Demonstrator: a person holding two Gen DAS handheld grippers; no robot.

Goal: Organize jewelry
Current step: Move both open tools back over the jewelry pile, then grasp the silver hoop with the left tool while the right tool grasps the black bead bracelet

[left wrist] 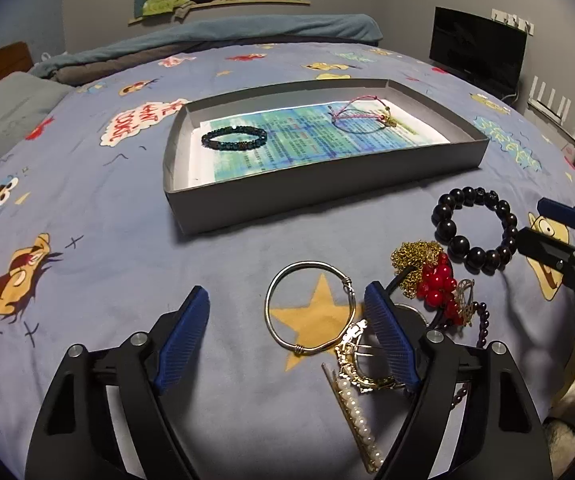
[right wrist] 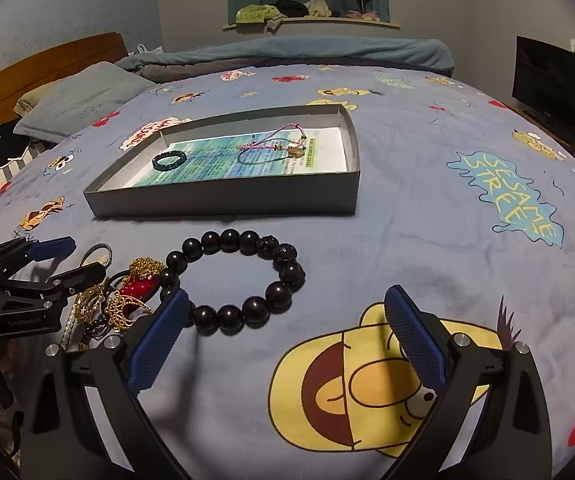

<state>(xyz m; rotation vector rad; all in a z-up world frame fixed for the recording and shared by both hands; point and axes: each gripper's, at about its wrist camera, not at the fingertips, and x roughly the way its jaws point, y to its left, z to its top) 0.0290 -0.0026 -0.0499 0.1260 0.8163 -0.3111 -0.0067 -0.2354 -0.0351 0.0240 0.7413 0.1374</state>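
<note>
Blue cartoon-print bedsheet covered the bed, pillow at far left, dark monitor at right. Grey tray held a teal bead bracelet and cord bracelets. Left gripper was spread around the silver bangle, not pinching. Jewelry pile and black bead bracelet lay rightward; right gripper spread, empty.

The bedspread is periwinkle blue, printed with cartoon characters, a yellow star under the left hand-held gripper and turquoise lettering. Ahead of that gripper, the tray is grey, lined with paper in blurred green and blue. Inside it lie a dark teal beaded bracelet and a pink cord bracelet. Between the gripper's blue pads lies a silver bangle; to its right, red berries, a gold chain and glossy black beads.
</note>
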